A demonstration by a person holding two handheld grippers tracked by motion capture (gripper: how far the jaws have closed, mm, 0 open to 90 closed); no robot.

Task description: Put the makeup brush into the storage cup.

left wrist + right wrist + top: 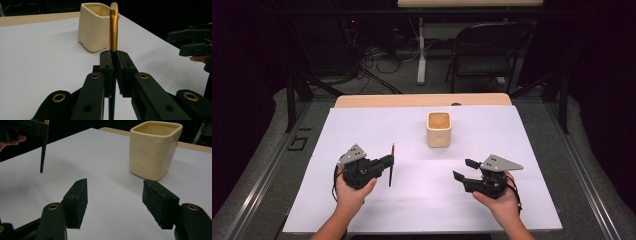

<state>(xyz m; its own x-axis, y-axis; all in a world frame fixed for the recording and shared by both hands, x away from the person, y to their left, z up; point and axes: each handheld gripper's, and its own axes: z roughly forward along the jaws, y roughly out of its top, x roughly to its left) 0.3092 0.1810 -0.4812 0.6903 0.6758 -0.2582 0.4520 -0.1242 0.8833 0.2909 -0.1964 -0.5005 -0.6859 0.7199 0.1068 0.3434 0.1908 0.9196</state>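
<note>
My left gripper (388, 165) is clamped tight on a slim stick with a gold-coloured upper shaft and dark lower end (113, 30), held upright above the white sheet covering the table (362, 130). My right gripper (465, 169) hangs over the sheet with its jaws apart and nothing between them. The cream square ceramic cup (439, 129) stands on the sheet beyond both grippers, well apart from each.
</note>
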